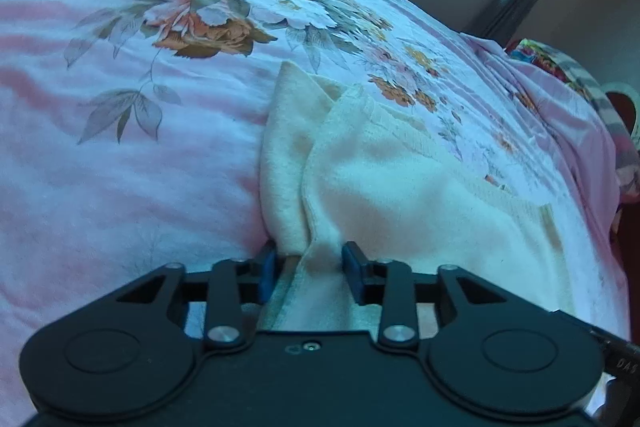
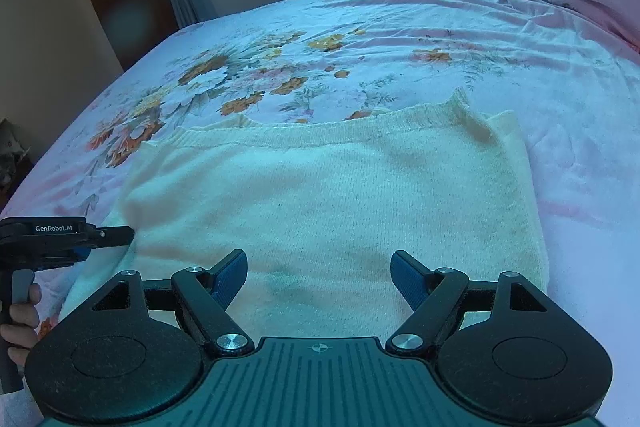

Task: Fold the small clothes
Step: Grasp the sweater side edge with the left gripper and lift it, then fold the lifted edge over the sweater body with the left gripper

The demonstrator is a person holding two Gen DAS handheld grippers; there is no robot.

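Cream knit garment point(image 2: 332, 203) lies mostly flat on the floral bedsheet point(image 2: 360, 39), near the bed's front edge, hem side w/ ribbed band toward the far end. Left gripper point(image 1: 310, 263) sits at the garment's left edge w/ a bunched fold of knit between its blue pads point(image 1: 267, 267); the pads look to be touching the cloth on both sides, so I read it as pinching that edge (not a tight clamp, fabric is thick there). Right gripper point(image 2: 319, 267) hovers over the near middle of the knit, jaws wide apart, nothing between them.

Step in hand, by my reading: securing the left side for the first fold. Next move prob. calls for the right gripper to drop to the near edge and grab too, then both lift and carry that side across evenly, so the knit doesn't drag or twist.
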